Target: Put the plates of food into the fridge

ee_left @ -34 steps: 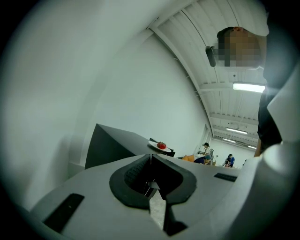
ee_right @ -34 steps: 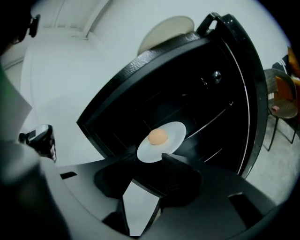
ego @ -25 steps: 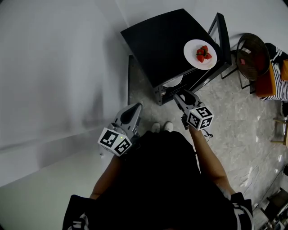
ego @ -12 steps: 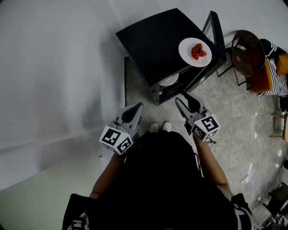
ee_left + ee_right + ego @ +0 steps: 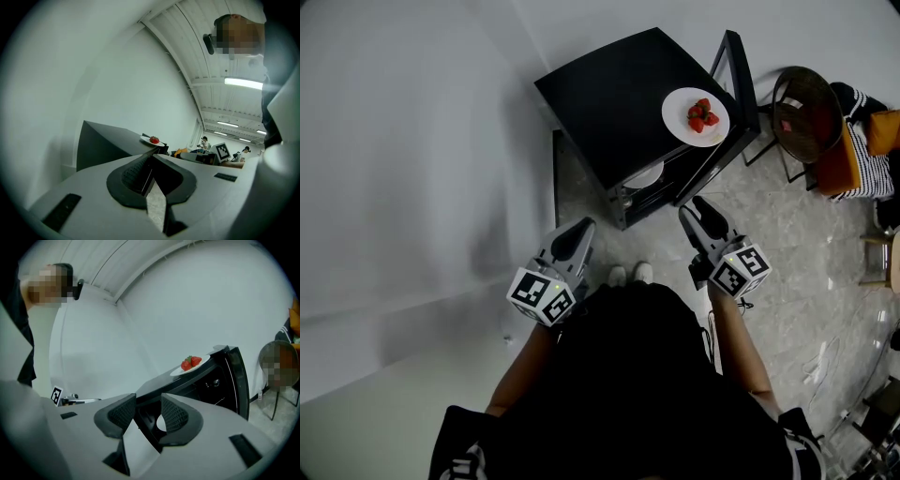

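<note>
Standing before a small black fridge [image 5: 609, 94] w/ its door [image 5: 739, 80] swung open, a person holds a gripper in each hand, low in front of the body. The left gripper [image 5: 578, 230], at 11 o'clock from the person's shoes [image 5: 623, 270], has its jaws pressed together, pads touching, nothing btwn them. The right gripper [image 5: 705, 208], at 1 o'clock from the shoes, has its jaws spread apart & empty, and it looks toward the fridge's open front. A white plate [image 5: 678, 120] of strawberries [image 5: 700, 114] sits on the fridge top, toward its 3 o'clock edge, near the door. A second plate [image 5: 645, 175] shows on a shelf inside; what it carries can't be made out. A round brown chair [image 5: 806, 108] stands at 3 o'clock from the fridge on the pale tiled floor [image 5: 787, 244].
</note>
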`<state>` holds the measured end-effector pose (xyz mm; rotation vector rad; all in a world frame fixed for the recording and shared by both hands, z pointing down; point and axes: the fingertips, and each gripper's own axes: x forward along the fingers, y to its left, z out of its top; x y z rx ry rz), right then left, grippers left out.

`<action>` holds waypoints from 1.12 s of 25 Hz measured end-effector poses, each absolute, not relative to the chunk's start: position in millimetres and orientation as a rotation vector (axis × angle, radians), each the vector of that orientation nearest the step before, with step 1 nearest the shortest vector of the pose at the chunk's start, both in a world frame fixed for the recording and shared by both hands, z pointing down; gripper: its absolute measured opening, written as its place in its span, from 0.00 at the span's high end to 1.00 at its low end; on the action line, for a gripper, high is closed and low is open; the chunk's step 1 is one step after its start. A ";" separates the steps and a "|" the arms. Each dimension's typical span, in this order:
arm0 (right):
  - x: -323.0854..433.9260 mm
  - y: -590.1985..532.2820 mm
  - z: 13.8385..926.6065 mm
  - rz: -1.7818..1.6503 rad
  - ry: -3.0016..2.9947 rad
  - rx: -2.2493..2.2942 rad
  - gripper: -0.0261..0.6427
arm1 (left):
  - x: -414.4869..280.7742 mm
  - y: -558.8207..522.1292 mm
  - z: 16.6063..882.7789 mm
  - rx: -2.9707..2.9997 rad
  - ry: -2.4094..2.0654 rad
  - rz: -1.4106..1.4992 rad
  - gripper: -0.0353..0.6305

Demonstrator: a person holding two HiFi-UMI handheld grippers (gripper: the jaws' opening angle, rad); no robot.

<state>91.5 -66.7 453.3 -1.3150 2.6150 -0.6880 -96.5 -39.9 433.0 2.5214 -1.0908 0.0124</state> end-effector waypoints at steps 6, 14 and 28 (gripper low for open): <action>120.4 -94.5 443.5 -0.747 2.508 -1.329 0.69 | -96.0 -44.1 432.6 2.525 -1.090 0.006 0.91; 159.0 -140.3 446.0 -1.042 2.085 -1.185 0.69 | -93.2 -56.3 429.3 2.522 -1.087 -0.032 0.79; 180.7 -203.3 460.4 -1.249 1.790 -1.071 0.80 | -85.7 -87.1 427.6 2.527 -1.109 -0.012 0.79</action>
